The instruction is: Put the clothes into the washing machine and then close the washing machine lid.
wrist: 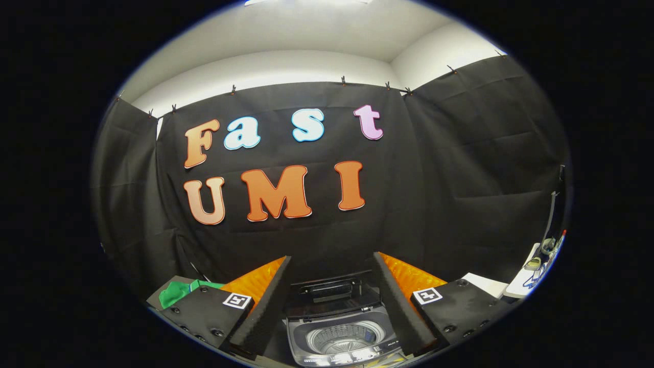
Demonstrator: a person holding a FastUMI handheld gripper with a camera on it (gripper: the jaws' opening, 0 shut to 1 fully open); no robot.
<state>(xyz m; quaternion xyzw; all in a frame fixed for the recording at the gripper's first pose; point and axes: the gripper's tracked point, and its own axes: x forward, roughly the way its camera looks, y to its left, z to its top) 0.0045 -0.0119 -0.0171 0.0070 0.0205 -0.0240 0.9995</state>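
You are facing the booth's black cloth wall point(460, 168), which is hanging behind everything and taking up most of what lies ahead. Below it the washer point(334, 327) is sitting between your two fingers, its lid point(332, 286) standing open toward the wall, so the drum point(345, 338) is showing and looks bare inside; that open mouth is waiting for the load. You are holding the gripper point(332, 306) high and back, looking down over the machine, with the fingers spread wide apart and gripping nothing, which suits a reach that has not begun. The clothes, a green bundle point(176, 292), are lying off to the left beyond the left finger, well apart from the washer, so judging by this you are needing to swing left and down first. Off to the right a white ledge point(521, 286) is carrying some small gear and cables too small to identify.
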